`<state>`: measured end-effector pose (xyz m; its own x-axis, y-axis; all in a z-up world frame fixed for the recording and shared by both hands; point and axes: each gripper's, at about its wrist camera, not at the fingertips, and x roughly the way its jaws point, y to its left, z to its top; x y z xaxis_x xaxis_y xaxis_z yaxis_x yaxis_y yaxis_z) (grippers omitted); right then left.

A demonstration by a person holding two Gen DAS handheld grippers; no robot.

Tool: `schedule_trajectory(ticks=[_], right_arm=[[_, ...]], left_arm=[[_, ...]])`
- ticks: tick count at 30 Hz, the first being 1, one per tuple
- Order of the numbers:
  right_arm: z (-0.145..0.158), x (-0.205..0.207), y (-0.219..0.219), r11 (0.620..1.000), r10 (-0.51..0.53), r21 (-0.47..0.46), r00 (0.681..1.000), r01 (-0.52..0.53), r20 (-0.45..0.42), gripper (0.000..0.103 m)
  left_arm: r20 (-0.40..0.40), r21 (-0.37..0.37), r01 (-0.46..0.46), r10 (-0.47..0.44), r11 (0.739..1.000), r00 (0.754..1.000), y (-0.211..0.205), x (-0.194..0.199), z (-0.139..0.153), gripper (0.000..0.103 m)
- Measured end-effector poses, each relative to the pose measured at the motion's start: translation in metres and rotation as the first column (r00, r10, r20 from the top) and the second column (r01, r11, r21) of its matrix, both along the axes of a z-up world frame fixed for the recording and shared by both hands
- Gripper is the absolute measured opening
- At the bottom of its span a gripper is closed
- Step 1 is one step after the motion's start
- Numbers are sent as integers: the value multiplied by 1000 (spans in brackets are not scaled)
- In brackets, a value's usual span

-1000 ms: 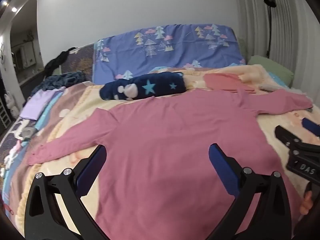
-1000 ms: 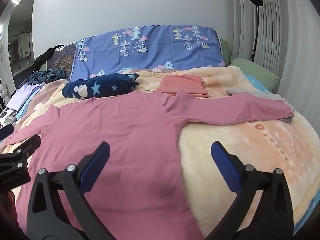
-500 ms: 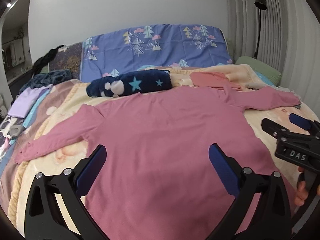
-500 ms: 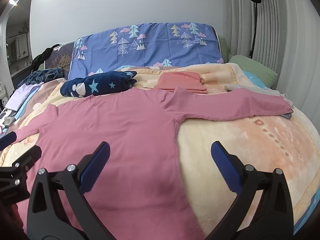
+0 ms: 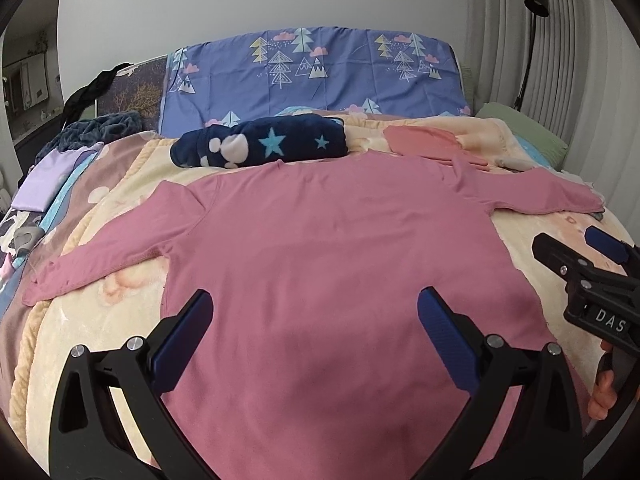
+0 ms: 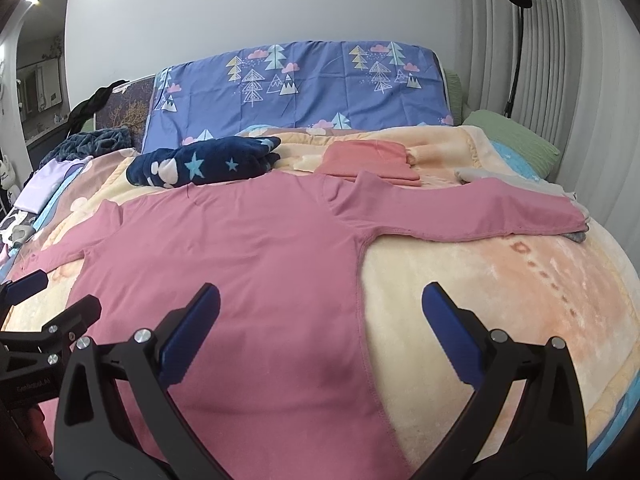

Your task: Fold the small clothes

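Observation:
A pink long-sleeved shirt (image 5: 320, 248) lies spread flat on the bed with both sleeves stretched out to the sides; in the right wrist view the pink shirt (image 6: 240, 264) fills the left half. My left gripper (image 5: 316, 320) hovers open over the shirt's lower body, nothing between its blue pads. My right gripper (image 6: 320, 320) is open above the shirt's right side seam. In the left wrist view the right gripper (image 5: 580, 248) shows at the right edge, held by a hand (image 5: 604, 392). The left gripper (image 6: 48, 300) appears at the left edge of the right wrist view.
A navy star-patterned bundle (image 5: 260, 144) and a folded salmon garment (image 5: 424, 140) lie beyond the shirt's collar. A blue tree-print pillow (image 5: 312, 68) stands at the headboard. Lilac cloth (image 5: 44, 184) sits far left, a green pillow (image 6: 512, 136) far right. The peach blanket (image 6: 480, 272) covers the bed.
Both grippers have stayed open. The left wrist view has swung leftward, so the shirt sits more centred and the right gripper shows further into frame. The shirt has not moved.

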<state>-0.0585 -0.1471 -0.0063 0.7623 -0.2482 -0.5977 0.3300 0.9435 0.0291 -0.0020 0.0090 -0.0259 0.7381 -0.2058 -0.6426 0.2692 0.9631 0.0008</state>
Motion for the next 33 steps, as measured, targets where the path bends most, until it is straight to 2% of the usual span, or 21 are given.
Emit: schedule_trajectory(ticks=[3, 8, 17, 27, 30, 33], right_arm=[[-3, 1, 1, 1000, 0, 0, 1000, 0, -10, 101], [-7, 3, 1, 1000, 1, 5, 1000, -1, -26, 101], [-9, 2, 4, 1000, 8, -1, 999, -8, -35, 101], [-7, 3, 8, 1000, 2, -18, 999, -2, -32, 101], [-6, 2, 7, 1000, -9, -17, 1000, 9, -30, 101], [-7, 3, 5, 1000, -21, -7, 999, 21, -33, 101]], left_arm=[[1, 2, 10, -10, 1000, 1000, 0, -1, -1, 102], [-28, -70, 19, -21, 997, 999, 6, 2, -5, 102], [-27, -62, 27, -29, 998, 999, 4, 1, -6, 102], [-40, -93, 36, -39, 995, 998, 9, 2, -10, 102], [-27, -139, 64, -68, 988, 997, 10, 0, -8, 102], [0, -139, 88, -89, 986, 996, 9, -4, -5, 102]])
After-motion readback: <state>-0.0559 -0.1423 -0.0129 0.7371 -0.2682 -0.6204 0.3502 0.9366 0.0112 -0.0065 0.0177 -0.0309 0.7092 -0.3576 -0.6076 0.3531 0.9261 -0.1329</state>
